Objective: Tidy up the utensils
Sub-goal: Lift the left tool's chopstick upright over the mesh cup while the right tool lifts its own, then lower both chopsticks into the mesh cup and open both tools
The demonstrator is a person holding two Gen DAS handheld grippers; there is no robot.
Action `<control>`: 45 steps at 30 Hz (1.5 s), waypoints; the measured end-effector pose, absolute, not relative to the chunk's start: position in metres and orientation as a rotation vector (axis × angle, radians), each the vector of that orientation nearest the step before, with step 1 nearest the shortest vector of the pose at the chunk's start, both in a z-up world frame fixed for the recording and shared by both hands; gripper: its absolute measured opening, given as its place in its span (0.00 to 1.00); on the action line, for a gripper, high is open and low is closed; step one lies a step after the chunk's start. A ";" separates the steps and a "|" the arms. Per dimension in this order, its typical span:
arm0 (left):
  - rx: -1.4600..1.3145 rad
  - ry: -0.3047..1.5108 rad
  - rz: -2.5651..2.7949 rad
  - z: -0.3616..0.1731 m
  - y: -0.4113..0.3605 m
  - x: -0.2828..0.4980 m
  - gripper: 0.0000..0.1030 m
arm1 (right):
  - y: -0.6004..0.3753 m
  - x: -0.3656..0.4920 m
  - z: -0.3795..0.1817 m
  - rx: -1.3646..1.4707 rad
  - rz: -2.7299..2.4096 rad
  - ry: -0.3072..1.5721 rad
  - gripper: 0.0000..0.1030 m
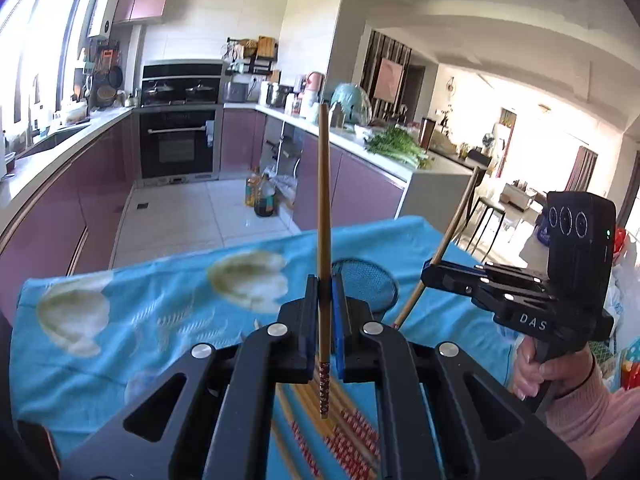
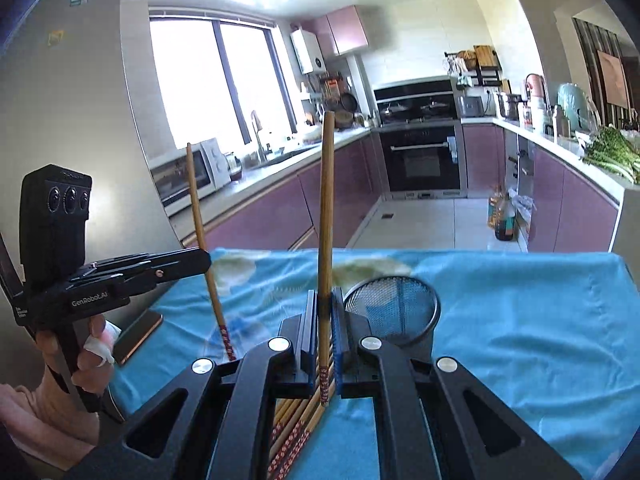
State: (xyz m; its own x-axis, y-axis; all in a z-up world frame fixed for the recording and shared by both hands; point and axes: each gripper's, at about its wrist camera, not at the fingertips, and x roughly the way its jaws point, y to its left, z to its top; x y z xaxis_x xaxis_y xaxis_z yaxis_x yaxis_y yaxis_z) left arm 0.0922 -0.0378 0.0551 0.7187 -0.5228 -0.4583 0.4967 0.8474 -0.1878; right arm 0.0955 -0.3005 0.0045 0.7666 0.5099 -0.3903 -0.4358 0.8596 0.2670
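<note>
In the left wrist view my left gripper [image 1: 325, 292] is shut on a wooden chopstick [image 1: 324, 200] that stands nearly upright, its red-patterned end hanging below the pads. To the right, my right gripper [image 1: 426, 274] is shut on a second chopstick [image 1: 456, 220], which is tilted. The right wrist view shows the right gripper [image 2: 325, 304] clamping its chopstick [image 2: 327, 200], and the left gripper [image 2: 206, 258] with its chopstick [image 2: 196, 208]. A pile of chopsticks [image 2: 296, 428] lies on the blue cloth [image 2: 520, 320] below both grippers. A black mesh holder [image 2: 400, 304] stands just beyond them.
The cloth-covered table ends at a far edge, with kitchen floor beyond. A flat dark device [image 2: 138, 336] lies at the cloth's left edge. Oil bottles [image 1: 262, 196] stand on the floor. Purple cabinets line both sides, and greens [image 1: 396, 146] lie on the right counter.
</note>
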 end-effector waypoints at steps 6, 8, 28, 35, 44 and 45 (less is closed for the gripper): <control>-0.070 0.435 -0.595 0.091 -0.062 0.111 0.07 | -0.316 0.108 0.031 0.150 0.500 0.401 0.05; -0.068 0.416 -0.599 0.100 -0.073 0.117 0.07 | -0.322 0.112 0.038 0.150 0.494 0.386 0.05; 0.001 0.580 -0.615 0.031 -0.139 0.164 0.07 | -0.309 0.180 -0.011 0.076 0.465 0.611 0.05; 0.029 0.633 -0.612 0.004 -0.138 0.181 0.07 | -0.304 0.198 -0.026 0.091 0.449 0.680 0.05; 0.049 0.631 -0.593 -0.002 -0.130 0.189 0.22 | -0.303 0.207 -0.032 0.120 0.402 0.679 0.12; 0.049 0.626 -0.585 0.000 -0.127 0.187 0.23 | -0.304 0.205 -0.032 0.124 0.399 0.674 0.16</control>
State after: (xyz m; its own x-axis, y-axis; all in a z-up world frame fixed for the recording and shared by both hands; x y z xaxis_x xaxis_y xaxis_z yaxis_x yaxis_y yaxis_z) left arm 0.1867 -0.1273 -0.0001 0.6546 -0.5015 -0.5657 0.5306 0.8378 -0.1287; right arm 0.2052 -0.3039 -0.0321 0.7094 0.3978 -0.5818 -0.3185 0.9173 0.2389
